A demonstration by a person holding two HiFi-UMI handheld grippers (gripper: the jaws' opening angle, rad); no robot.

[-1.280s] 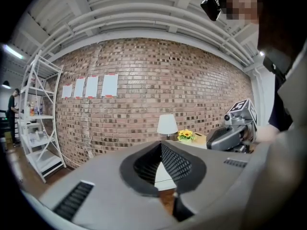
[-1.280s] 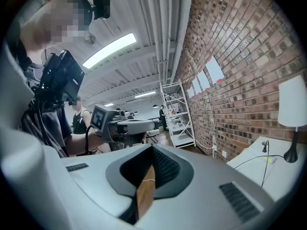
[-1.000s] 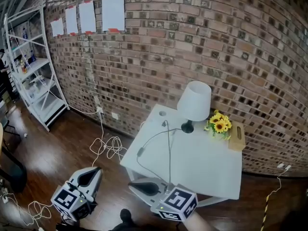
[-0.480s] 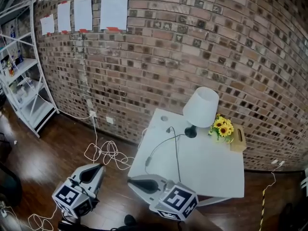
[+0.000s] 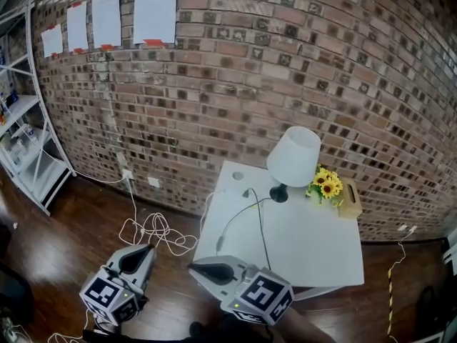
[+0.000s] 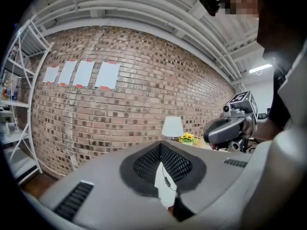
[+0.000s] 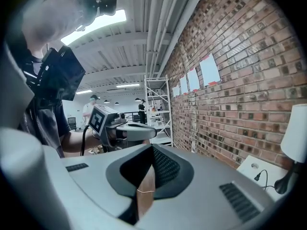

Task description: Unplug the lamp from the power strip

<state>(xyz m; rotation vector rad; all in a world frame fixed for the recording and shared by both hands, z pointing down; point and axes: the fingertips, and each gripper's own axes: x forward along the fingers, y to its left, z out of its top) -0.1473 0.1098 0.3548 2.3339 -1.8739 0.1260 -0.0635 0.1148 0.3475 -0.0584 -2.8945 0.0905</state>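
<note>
A lamp point(image 5: 293, 156) with a white shade stands at the back of a white table point(image 5: 314, 249). Its black cord point(image 5: 235, 216) trails over the tabletop toward the near left edge. No power strip shows in any view. Both grippers hang low in front of the table, apart from the lamp and cord. My left gripper point(image 5: 141, 250) is shut and holds nothing. My right gripper point(image 5: 194, 269) is also shut and empty. The left gripper point(image 6: 160, 152) points toward the lamp point(image 6: 172, 127). The right gripper point(image 7: 151, 155) faces along the brick wall, the lamp shade point(image 7: 295, 137) at the right edge.
Yellow sunflowers point(image 5: 325, 184) and a wooden box point(image 5: 350, 200) sit beside the lamp. A wall socket point(image 5: 127, 175) feeds a tangle of white cable point(image 5: 153, 229) on the dark wood floor. A white shelf unit point(image 5: 28, 156) stands far left. A person stands far back point(image 7: 142, 110).
The head view has swung right: the shelf unit slid toward the left edge and the table sits more central. Both grippers stay low and shut.
</note>
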